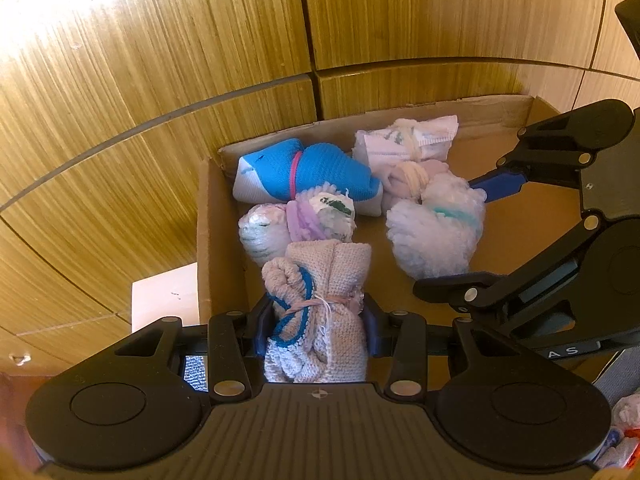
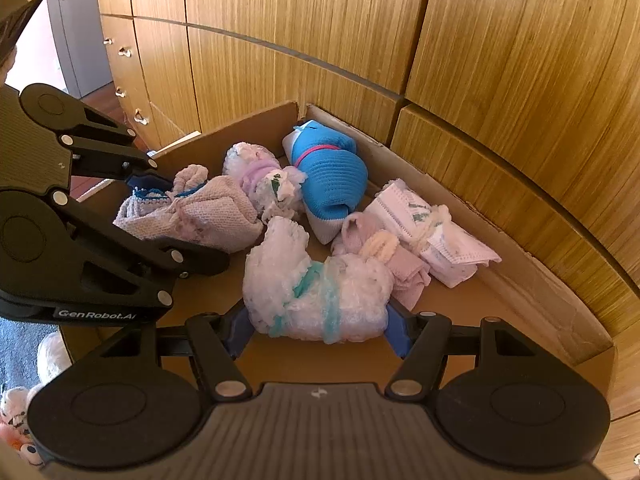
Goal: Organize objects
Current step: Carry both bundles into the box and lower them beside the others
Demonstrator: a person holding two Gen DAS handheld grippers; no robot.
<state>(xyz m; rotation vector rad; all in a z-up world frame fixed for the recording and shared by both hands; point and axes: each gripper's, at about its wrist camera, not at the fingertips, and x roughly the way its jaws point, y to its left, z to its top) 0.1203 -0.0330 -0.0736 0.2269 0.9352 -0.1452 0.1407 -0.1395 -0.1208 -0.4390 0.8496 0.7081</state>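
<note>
My left gripper [image 1: 316, 320] is clamped on the pale pink knit bundle [image 1: 320, 280] at the near left end of the cardboard box [image 1: 208, 240]. My right gripper [image 2: 316, 326] grips the fluffy white bundle with teal bands [image 2: 316, 284] mid-box. Beyond lie a lilac-banded fluffy bundle [image 2: 260, 180], then the blue sock roll [image 2: 328, 176] and a white printed bundle [image 2: 424, 232] by the far wall.

Wood-grain cabinet fronts [image 2: 500, 40] (sunlit), drawer knobs [image 2: 125, 52], grey door [image 2: 76, 40].
</note>
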